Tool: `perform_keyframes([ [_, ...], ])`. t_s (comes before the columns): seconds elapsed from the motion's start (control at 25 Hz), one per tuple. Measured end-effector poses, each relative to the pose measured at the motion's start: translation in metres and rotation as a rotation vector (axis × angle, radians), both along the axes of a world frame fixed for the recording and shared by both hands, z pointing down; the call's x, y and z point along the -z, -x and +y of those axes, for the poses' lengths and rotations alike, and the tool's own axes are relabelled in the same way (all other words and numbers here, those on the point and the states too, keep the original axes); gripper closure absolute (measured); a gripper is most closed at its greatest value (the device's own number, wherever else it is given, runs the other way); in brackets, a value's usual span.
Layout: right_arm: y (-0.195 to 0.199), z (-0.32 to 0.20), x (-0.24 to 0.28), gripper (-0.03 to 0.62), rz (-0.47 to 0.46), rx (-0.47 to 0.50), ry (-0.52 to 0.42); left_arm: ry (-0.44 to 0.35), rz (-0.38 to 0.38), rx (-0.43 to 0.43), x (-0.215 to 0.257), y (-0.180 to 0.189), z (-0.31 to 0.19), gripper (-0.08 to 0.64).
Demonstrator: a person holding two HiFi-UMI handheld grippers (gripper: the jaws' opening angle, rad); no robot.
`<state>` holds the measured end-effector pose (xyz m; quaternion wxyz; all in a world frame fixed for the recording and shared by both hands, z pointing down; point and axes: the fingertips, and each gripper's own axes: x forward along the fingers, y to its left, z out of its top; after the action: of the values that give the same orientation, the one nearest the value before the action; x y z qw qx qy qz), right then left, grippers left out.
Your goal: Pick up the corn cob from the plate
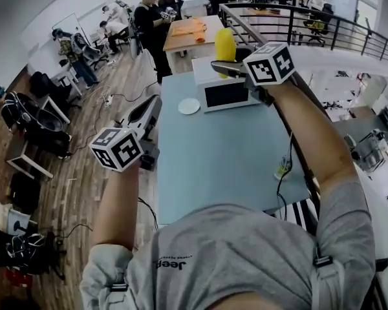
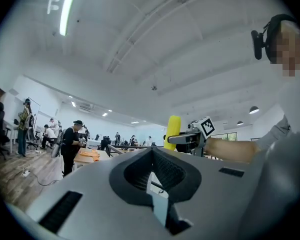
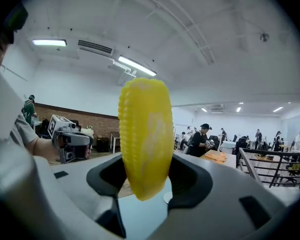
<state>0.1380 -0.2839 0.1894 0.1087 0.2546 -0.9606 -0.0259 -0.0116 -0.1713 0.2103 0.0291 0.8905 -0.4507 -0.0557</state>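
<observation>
Blue table (image 1: pixel 226 166) is lying straight ahead of me and running from near to far. A black railing (image 1: pixel 310 21) is running along its right side and round past its far end. A white box-shaped appliance (image 1: pixel 223 90) with a dark front window is sitting at the table's far end (it looks like a microwave; cannot confirm).

Left gripper (image 1: pixel 154 102): I am holding it off the table's left edge, over the wooden floor (image 1: pixel 84 173). It is pointing roughly level toward the far side. Its jaws are pressing tip to tip, with nothing between them.

Right gripper (image 3: pixel 149 179): I am holding it up on the right, above the far part of the table. In the head view it is overlapping the top of the appliance. Its jaws are standing wide and clamping the corn cob (image 3: pixel 144 134) by its lower part.

Corn cob: yellow and standing upright. Most of its length is rising above the jaws and its lower tip is poking out beneath them. It is hanging in the air, well clear of the table, and touching only the jaws.

Plate (image 1: pixel 189 106): small, white and round, lying on the table just left of the appliance. The cob is sitting well apart from it, up and to its right.
</observation>
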Motion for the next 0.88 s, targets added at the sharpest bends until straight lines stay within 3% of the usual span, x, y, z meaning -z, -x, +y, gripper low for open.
perform_keyframes([
  [0.4, 0.023, 0.034, 0.011, 0.345, -0.071, 0.047, 0.018, -0.020, -0.004, -0.007, 0.003, 0.029, 0.032, 0.541],
  [0.88, 0.098, 0.066, 0.002, 0.345, -0.120, -0.048, 0.043, -0.018, -0.038, -0.082, -0.013, 0.134, 0.053, 0.541],
])
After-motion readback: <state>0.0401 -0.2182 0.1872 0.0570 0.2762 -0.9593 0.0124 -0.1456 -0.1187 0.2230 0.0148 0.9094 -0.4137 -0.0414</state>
